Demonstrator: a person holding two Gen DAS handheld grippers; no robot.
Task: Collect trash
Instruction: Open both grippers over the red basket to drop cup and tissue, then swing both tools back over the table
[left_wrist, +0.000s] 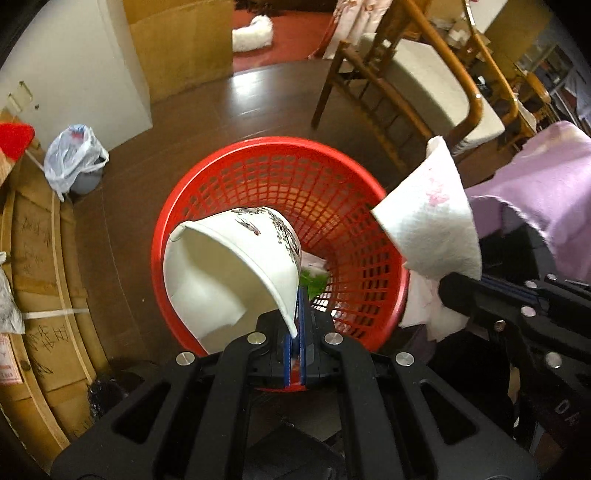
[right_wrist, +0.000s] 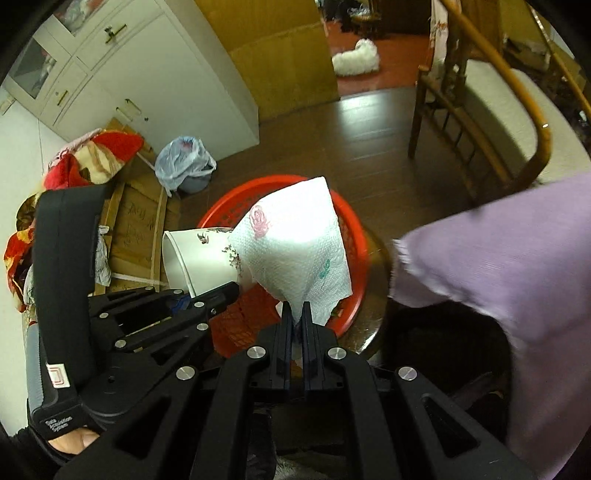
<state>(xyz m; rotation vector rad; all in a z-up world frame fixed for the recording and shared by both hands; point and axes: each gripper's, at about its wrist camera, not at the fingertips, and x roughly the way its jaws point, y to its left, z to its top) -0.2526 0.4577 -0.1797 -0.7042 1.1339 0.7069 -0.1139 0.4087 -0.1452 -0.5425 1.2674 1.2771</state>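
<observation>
A red mesh basket (left_wrist: 343, 206) stands on the dark floor below both grippers; it also shows in the right wrist view (right_wrist: 360, 240). My left gripper (left_wrist: 297, 325) is shut on the rim of a white paper cup (left_wrist: 221, 273) with a printed pattern, held tilted over the basket. The cup also shows in the right wrist view (right_wrist: 192, 258). My right gripper (right_wrist: 297, 317) is shut on a white paper napkin (right_wrist: 295, 243) with pink and green prints, held over the basket. The napkin (left_wrist: 432, 225) and the right gripper (left_wrist: 458, 291) show at the right of the left wrist view. Paper and something green lie in the basket.
A small bin lined with a plastic bag (left_wrist: 75, 158) stands by a white cabinet (left_wrist: 85, 74). Cardboard boxes (left_wrist: 40, 280) are at the left. Wooden chairs (left_wrist: 417, 92) stand at the right, a purple cloth (right_wrist: 498, 266) beside them.
</observation>
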